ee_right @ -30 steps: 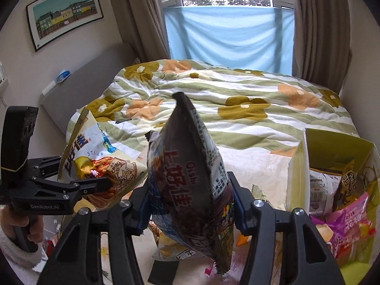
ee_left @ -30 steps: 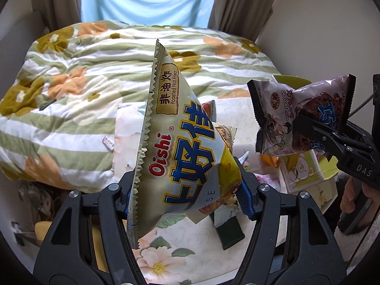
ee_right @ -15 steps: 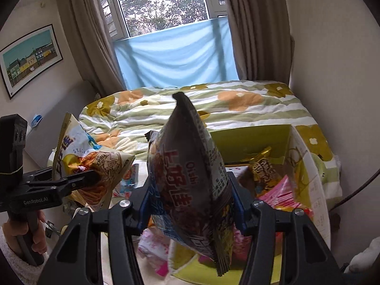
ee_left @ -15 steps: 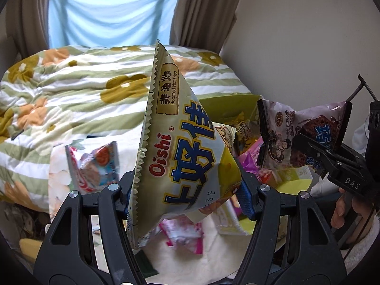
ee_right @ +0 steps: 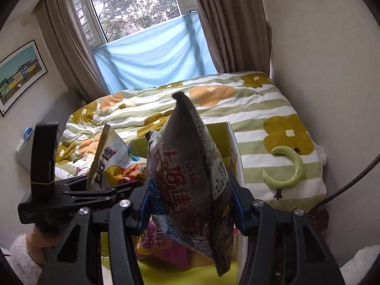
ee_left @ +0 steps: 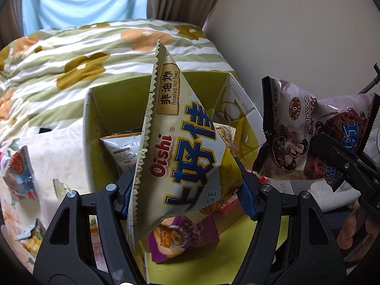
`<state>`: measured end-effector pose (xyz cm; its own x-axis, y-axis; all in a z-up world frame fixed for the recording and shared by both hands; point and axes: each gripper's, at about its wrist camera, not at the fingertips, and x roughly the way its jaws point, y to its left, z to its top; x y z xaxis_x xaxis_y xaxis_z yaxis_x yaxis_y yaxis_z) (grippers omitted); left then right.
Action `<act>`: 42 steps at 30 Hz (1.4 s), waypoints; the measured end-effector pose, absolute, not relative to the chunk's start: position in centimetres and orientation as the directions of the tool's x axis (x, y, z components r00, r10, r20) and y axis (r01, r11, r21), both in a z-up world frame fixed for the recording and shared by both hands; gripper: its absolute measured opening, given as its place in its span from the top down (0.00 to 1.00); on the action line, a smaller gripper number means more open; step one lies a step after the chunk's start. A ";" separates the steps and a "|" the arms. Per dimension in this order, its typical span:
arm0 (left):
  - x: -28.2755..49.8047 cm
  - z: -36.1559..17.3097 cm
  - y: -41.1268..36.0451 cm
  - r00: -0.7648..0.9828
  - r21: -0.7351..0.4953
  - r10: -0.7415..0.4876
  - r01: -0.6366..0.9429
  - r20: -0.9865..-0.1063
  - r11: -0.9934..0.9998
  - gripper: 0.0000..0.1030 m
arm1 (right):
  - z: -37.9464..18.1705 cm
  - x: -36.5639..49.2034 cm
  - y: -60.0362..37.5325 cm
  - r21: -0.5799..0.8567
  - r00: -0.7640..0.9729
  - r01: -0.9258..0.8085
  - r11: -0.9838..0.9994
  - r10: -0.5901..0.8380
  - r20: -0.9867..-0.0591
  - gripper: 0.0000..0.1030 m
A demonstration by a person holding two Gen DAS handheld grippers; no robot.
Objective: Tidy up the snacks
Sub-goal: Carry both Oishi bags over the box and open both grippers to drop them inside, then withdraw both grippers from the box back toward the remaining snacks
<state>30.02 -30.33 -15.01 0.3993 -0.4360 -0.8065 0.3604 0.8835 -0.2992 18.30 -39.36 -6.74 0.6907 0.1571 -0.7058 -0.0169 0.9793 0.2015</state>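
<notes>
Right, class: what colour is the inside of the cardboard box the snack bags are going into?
Yellow-green: the cardboard box shows its inner walls best in the left wrist view.

Yellow bag [ee_left: 190, 156]: glossy plastic film, serrated seal edge. Chocolate bag [ee_right: 190, 190]: shiny film, creased. Box [ee_left: 114, 99]: matt cardboard, green inside. Quilt [ee_right: 249, 99]: soft matt cloth. Left gripper [ee_left: 185, 196]: matt black plastic, metal screws, blue textured pads [ee_left: 247, 201] at 3 o'clock.
</notes>
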 end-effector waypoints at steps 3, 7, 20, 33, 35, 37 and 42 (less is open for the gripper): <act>30.8 -15.6 -31.0 0.409 -0.258 -0.385 0.331 -0.828 0.907 0.00 | -7.2 18.9 -39.9 0.207 0.678 -0.019 0.978 0.165 -0.716 0.50; 30.9 -16.2 -30.3 0.396 -0.238 -0.357 0.318 -0.846 0.918 0.00 | -7.9 20.0 -40.3 0.223 0.664 -0.021 0.975 0.181 -0.726 0.50; 27.9 -14.3 -25.3 0.417 -0.243 -0.364 0.316 -0.832 0.917 0.00 | -7.5 23.4 -40.0 0.202 0.679 0.019 0.979 0.136 -0.722 0.50; 28.9 -14.4 -23.6 0.424 -0.227 -0.337 0.289 -0.841 0.930 0.00 | -10.7 27.5 -39.4 0.121 0.672 0.114 0.986 0.013 -0.741 0.30; 29.0 -14.7 -23.5 0.417 -0.227 -0.333 0.285 -0.846 0.931 0.00 | -10.7 27.0 -39.4 0.128 0.691 0.116 0.985 0.012 -0.723 0.00; 28.8 -14.9 -23.4 0.415 -0.233 -0.337 0.282 -0.845 0.931 0.00 | -10.6 26.3 -39.3 0.132 0.707 0.103 0.986 0.021 -0.707 0.00; 28.2 -15.1 -23.2 0.416 -0.225 -0.326 0.272 -0.849 0.935 0.00 | -10.7 25.1 -39.3 0.126 0.703 0.083 0.988 0.032 -0.711 0.00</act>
